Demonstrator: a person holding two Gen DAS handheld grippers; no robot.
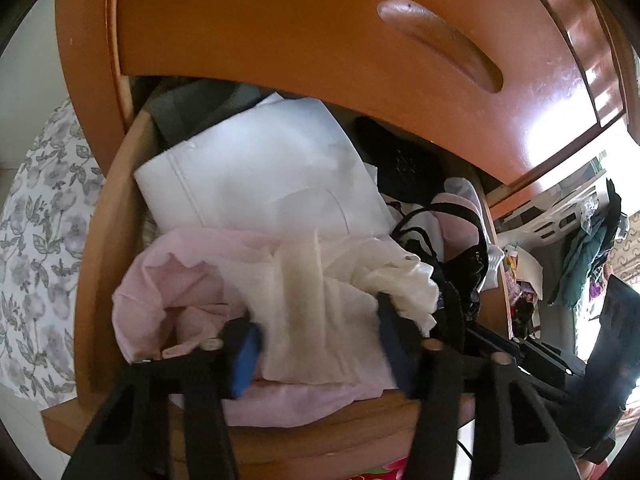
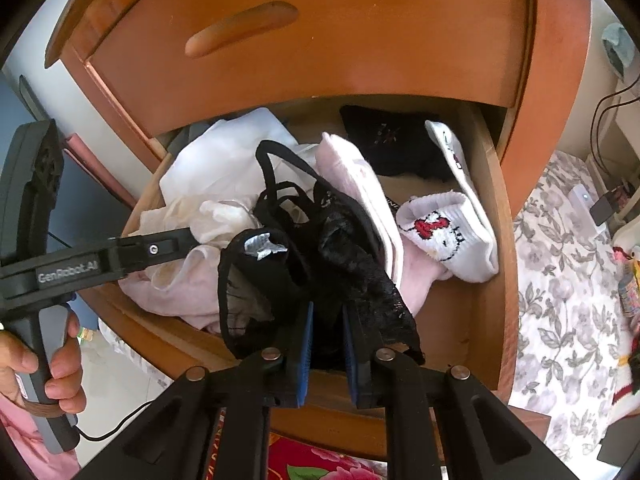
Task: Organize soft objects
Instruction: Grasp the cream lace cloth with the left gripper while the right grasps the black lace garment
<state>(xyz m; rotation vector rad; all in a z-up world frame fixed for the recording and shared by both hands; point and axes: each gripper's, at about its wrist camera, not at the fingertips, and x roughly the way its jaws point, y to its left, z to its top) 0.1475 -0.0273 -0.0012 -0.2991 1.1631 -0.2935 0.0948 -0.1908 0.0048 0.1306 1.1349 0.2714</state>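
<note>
Open wooden drawer point(image 2: 486, 216) of an orange-brown dresser, filled with garments, beside a floral bedsheet point(image 2: 560, 312). The right gripper point(image 2: 326, 354) is clamped on a black lace garment point(image 2: 352, 264) above the drawer's front. The left gripper point(image 1: 316, 340) straddles a cream cloth point(image 1: 312, 292) lying on pink fabric point(image 1: 168, 280); whether its pads press it is unclear.

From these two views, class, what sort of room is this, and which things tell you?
Most likely a bedroom: an open wooden drawer stuffed with socks and underwear, floral bedding right beside it, and clothes hanging nearby.
</note>
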